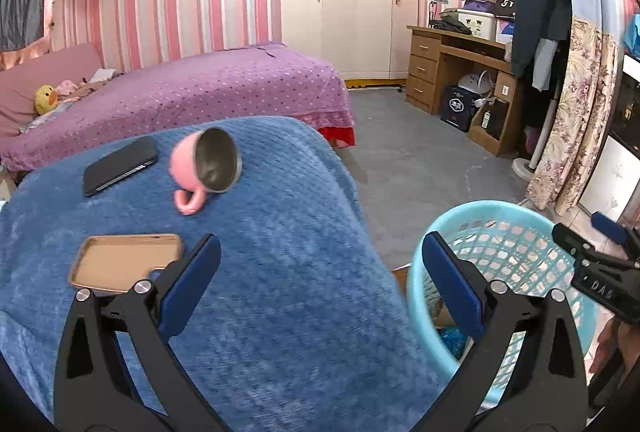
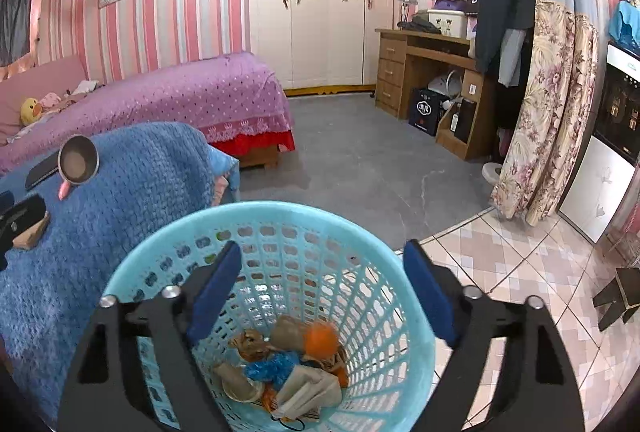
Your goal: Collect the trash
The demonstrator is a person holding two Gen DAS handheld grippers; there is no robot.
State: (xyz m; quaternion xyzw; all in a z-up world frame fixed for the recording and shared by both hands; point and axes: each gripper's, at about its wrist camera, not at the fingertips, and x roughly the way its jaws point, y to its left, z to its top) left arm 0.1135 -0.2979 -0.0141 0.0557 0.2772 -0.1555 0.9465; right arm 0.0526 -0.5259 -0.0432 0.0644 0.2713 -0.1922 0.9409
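Right wrist view has the right claw (image 2: 320, 296) spread wide, empty, hanging straight over the turquoise basket (image 2: 416, 360). Trash pile (image 2: 288, 368) sits at the bottom: crumpled paper, a blue wad, something orange. So the trash is in the basket, which stands on the floor just right of the blue-blanket surface (image 2: 120, 212).

Left view: left claw (image 1: 320, 280) is also spread, nothing between its pads, over the near right edge of the blanket. Still on the surface: a pink mug (image 1: 204, 168) tipped on its side at the far end, a dark phone (image 1: 120, 166) to its left, and a tan phone case (image 1: 124, 260) near left.

What could go wrong, I'd guess: none of those three look like trash, so grabbing one by mistake would be bad. The mug could roll if bumped. And the basket looks light, so a claw clipping the rim might tip it.
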